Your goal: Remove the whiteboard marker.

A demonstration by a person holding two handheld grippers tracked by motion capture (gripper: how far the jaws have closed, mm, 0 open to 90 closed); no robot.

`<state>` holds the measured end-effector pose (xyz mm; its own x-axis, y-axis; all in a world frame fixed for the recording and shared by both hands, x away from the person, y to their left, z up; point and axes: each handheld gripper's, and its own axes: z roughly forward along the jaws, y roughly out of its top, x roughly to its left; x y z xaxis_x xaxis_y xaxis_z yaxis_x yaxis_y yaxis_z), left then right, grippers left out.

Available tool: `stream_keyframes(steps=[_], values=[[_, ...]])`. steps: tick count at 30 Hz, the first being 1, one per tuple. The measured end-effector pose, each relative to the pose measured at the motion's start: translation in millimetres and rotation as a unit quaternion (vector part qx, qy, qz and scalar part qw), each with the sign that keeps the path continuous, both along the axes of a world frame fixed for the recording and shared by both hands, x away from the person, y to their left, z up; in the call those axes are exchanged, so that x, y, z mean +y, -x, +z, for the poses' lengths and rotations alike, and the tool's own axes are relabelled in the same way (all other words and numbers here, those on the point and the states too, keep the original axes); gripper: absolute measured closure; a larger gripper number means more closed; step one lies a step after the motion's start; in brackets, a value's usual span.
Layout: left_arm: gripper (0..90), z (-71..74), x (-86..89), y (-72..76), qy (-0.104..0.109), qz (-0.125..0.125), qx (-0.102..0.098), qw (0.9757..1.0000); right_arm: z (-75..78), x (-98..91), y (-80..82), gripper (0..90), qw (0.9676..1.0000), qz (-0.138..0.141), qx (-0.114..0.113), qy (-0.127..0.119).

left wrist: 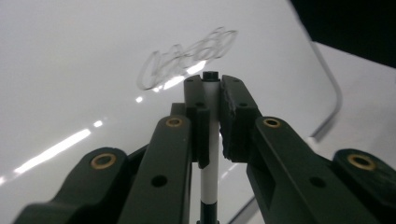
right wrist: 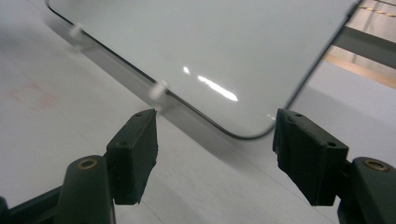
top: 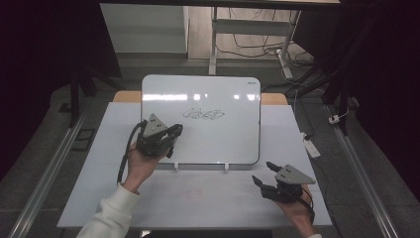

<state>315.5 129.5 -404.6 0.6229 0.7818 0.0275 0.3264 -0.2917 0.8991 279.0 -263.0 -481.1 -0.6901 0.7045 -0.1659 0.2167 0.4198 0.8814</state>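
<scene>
A white whiteboard (top: 208, 144) lies on the white table (top: 99, 198) and bears a dark scribble (top: 203, 114) near its middle. My left gripper (top: 176, 132) hovers over the board's left part, shut on a white marker with a black cap. In the left gripper view the marker (left wrist: 211, 154) stands clamped between the jaws of that gripper (left wrist: 212, 93), its cap pointing toward the scribble (left wrist: 187, 58). My right gripper (top: 262, 172) is open near the board's front right corner, nothing between its jaws. The right gripper view shows the same gripper (right wrist: 215, 116) facing that rounded corner of the board (right wrist: 210, 46).
Two small white clips (top: 175, 167) (top: 226, 167) sit at the board's front edge. A faint red smudge (top: 193, 192) marks the table in front. A power strip (top: 312, 147) lies on the floor to the right; desk legs and cables stand behind the table.
</scene>
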Motion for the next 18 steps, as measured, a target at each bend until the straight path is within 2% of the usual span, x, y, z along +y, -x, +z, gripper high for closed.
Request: stream_keyframes(steps=[3,5,8,9,11,14,18], values=[[81.3,1.6,-9.8,4.6,0.004,-0.022,-0.001,0.9998,10.4,14.1,-1.8,32.3,0.9996,0.021,0.008,-0.014],[81.3,1.2,-21.7,9.0,0.004,-0.042,-0.001,0.9991,15.8,22.8,-2.5,33.0,0.9988,0.034,0.021,-0.028],[81.3,-0.2,-30.0,10.6,0.006,-0.053,0.002,0.9986,22.2,38.0,-2.8,34.5,0.9968,0.055,0.041,-0.039],[81.3,-1.7,-37.8,11.4,0.006,-0.063,0.005,0.998,23.8,43.3,-3.1,34.8,0.9963,0.061,0.046,-0.041],[81.3,-2.4,-41.6,11.5,0.009,-0.067,0.007,0.9977,25.4,48.9,-3.3,35.1,0.9958,0.063,0.051,-0.042],[81.3,-4.9,-55.9,12.0,0.011,-0.079,0.009,0.9967,30.2,71.9,-7.6,37.3,0.9934,0.078,0.068,-0.049],[81.3,-6.2,-64.1,13.4,0.011,-0.085,0.008,0.9963,31.5,95.1,-14.3,39.1,0.9906,0.087,0.089,-0.056]])
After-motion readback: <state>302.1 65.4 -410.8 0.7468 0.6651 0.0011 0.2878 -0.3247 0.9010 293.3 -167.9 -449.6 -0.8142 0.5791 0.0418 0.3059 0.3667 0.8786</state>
